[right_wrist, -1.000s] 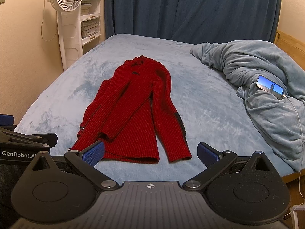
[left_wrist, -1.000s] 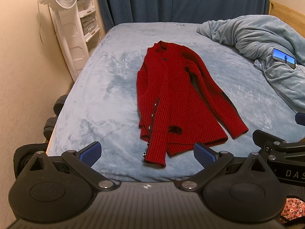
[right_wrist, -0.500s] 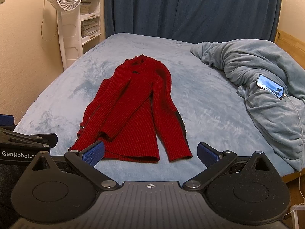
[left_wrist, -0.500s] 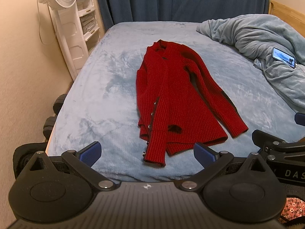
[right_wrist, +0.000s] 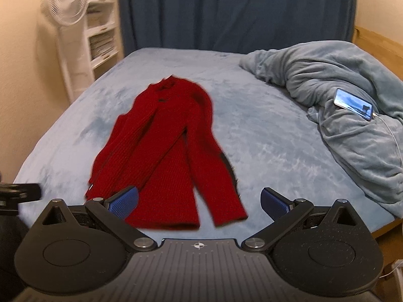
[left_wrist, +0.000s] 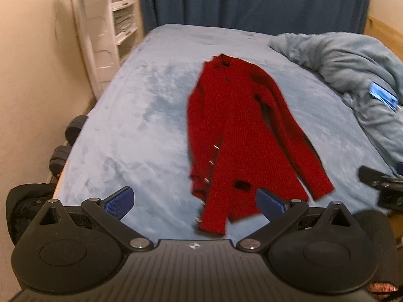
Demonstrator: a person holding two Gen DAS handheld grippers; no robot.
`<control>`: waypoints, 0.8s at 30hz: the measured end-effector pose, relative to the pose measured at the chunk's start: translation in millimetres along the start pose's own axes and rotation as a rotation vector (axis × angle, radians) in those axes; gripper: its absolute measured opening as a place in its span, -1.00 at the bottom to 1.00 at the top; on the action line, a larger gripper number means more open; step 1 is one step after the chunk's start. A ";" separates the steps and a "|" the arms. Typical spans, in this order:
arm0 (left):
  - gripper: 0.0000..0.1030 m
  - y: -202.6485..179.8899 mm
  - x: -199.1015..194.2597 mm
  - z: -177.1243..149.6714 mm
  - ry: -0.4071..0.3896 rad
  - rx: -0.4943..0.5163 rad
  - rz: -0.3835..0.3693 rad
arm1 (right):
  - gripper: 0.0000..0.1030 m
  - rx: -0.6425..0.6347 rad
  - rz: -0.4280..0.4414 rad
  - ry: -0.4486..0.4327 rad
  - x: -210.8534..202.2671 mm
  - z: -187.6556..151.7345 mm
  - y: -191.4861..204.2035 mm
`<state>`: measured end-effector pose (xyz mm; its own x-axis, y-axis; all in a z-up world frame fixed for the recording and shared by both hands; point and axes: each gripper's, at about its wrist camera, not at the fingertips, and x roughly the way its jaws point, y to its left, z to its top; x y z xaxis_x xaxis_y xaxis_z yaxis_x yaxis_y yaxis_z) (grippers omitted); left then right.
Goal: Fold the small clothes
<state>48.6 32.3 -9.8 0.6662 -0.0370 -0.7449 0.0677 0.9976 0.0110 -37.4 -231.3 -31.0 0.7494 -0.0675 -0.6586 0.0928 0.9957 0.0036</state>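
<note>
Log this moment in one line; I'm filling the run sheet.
left gripper: open | right gripper: open | red cardigan: flat on bed, untouched

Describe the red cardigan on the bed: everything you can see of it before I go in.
The red cardigan is a ribbed knit, lying flat on the light blue bed cover, collar toward the curtain, hem toward the grippers. Both sleeves are laid down along the body. Small metal fasteners run down its front edge in the left wrist view. Nothing but the cover touches it; both grippers' fingers are open and clear of it.
</note>
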 end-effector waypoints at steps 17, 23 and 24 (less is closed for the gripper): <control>0.99 12.1 104.2 25.9 0.223 -0.077 -0.041 | 0.98 0.147 -0.017 0.234 301.0 75.2 -87.3; 0.99 20.5 129.7 32.3 0.219 -0.181 -0.081 | -0.88 0.224 0.210 0.420 367.1 76.2 -88.6; 0.99 20.9 134.1 35.7 0.223 -0.191 -0.082 | -0.84 0.170 0.194 0.425 368.6 80.5 -86.1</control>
<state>165.8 46.1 -85.7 0.4829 -0.1251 -0.8667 -0.0411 0.9854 -0.1651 283.6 -347.1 -213.4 0.4331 0.1854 -0.8821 0.1105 0.9603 0.2561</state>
